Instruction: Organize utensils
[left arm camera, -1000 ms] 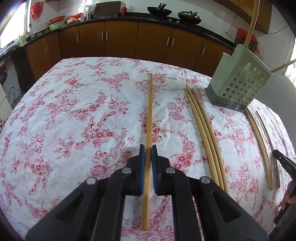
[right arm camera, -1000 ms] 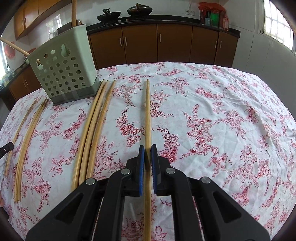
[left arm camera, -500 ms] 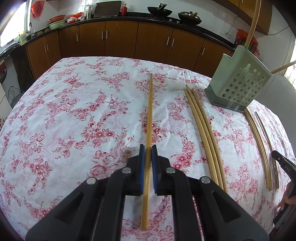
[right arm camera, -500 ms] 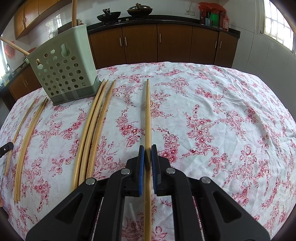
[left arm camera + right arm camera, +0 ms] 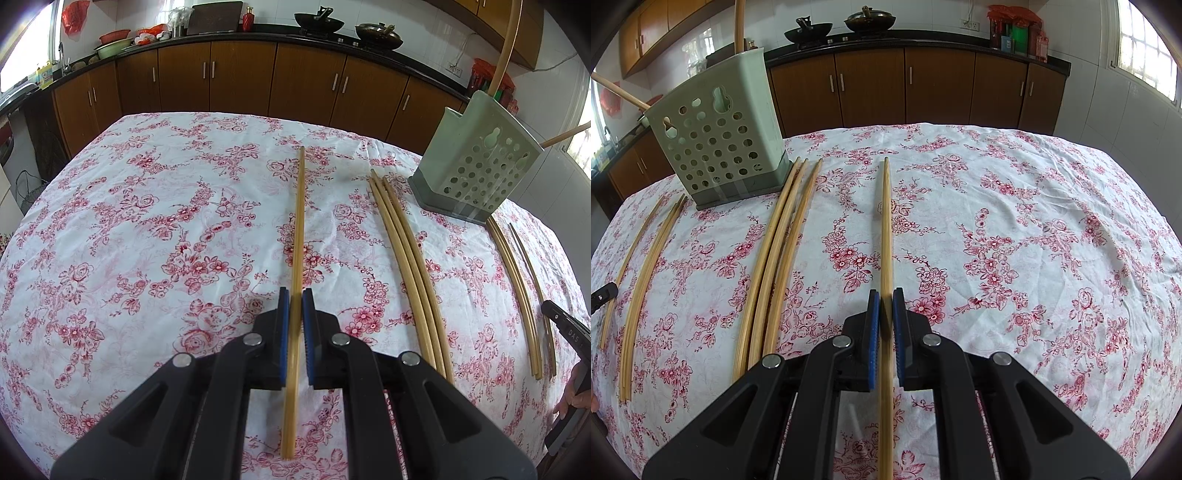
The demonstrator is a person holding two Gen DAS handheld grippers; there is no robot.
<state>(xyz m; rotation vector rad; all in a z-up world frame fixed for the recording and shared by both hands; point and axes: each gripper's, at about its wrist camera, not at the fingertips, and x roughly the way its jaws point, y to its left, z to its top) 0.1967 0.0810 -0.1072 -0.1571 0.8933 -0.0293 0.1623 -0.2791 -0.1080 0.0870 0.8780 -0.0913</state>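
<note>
My left gripper (image 5: 296, 306) is shut on a long bamboo chopstick (image 5: 298, 229) that points forward over the floral tablecloth. My right gripper (image 5: 886, 306) is shut on another bamboo chopstick (image 5: 885, 225), also pointing forward. A pale green perforated utensil holder (image 5: 476, 166) stands at the far right in the left wrist view and at the far left in the right wrist view (image 5: 718, 133), with chopsticks sticking out of its top. Three loose chopsticks (image 5: 406, 254) lie together beside it, also seen in the right wrist view (image 5: 775, 254).
More chopsticks (image 5: 517, 291) lie at the table's right edge, shown at the left in the right wrist view (image 5: 642, 277). The other gripper's tip (image 5: 565, 328) shows there. Brown kitchen cabinets (image 5: 908, 85) stand behind the table (image 5: 1034, 229).
Both grippers keep hold of their chopsticks. The left view has shifted slightly; the holder sits a little further off. The right view is almost unchanged.
</note>
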